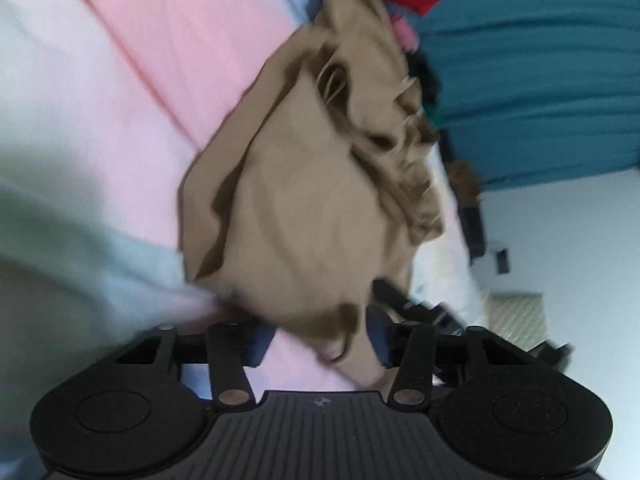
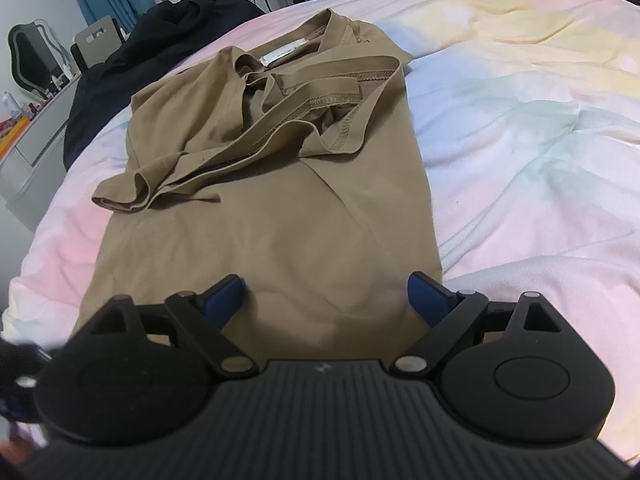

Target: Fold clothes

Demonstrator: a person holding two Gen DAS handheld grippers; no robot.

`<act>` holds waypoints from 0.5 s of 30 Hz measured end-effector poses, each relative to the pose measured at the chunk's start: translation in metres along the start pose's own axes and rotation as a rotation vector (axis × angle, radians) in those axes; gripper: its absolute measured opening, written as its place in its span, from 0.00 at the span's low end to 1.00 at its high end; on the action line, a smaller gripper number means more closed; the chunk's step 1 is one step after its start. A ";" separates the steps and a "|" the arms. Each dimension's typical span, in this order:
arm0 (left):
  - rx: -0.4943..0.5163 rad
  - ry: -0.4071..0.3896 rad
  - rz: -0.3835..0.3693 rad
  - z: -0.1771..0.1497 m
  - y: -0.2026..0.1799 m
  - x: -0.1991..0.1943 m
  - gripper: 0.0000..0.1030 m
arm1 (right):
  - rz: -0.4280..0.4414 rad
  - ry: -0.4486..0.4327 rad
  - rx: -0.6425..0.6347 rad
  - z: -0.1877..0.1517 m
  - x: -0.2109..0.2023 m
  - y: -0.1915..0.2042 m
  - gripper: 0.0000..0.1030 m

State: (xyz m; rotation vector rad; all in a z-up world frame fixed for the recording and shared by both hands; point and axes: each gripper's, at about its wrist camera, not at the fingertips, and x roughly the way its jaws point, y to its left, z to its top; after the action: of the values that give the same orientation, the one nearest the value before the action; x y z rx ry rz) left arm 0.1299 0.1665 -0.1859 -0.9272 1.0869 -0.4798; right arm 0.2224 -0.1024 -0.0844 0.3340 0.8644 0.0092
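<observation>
Tan T-shirt (image 2: 276, 216), plain cotton-like knit, lies on pastel bedsheet (image 2: 520, 128), partly folded lengthwise into a narrow panel. Lower body smooth & flat w/ one long diagonal crease; hem end nearest the right wrist cam. Upper part untidy: sleeves turned in across the chest, overlock seams facing up, one sleeve end bunched at the shirt's left edge in that view. Collar at far end, white neck label (image 2: 284, 53) visible. Left wrist view is motion-blurred: same shirt (image 1: 320, 200) seen at a slant, crumpled folds along its right side, a corner reaching down btwn the blue pads; can't tell if it's pinched.
</observation>
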 end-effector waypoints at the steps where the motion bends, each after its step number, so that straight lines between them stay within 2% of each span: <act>1: 0.003 -0.006 0.004 0.000 -0.001 0.001 0.45 | -0.001 0.000 -0.002 0.000 0.000 0.000 0.89; 6: 0.037 -0.090 -0.042 -0.003 -0.008 -0.008 0.26 | -0.008 0.000 -0.011 -0.003 -0.002 0.002 0.89; 9: 0.092 -0.125 -0.103 -0.005 -0.019 -0.012 0.29 | -0.013 0.000 -0.019 -0.004 -0.002 0.004 0.89; 10: 0.095 -0.122 -0.096 -0.005 -0.020 -0.010 0.31 | -0.016 0.000 -0.022 -0.004 -0.002 0.005 0.89; 12: 0.057 -0.092 -0.038 -0.003 -0.016 -0.001 0.42 | -0.019 0.000 -0.028 -0.005 -0.001 0.006 0.90; 15: -0.028 -0.050 -0.001 0.005 -0.003 0.011 0.44 | -0.025 0.001 -0.038 -0.005 0.000 0.007 0.90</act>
State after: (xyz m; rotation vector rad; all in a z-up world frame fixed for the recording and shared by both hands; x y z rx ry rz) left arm 0.1391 0.1581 -0.1884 -0.9596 1.0498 -0.4407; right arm 0.2194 -0.0944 -0.0850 0.2876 0.8682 0.0028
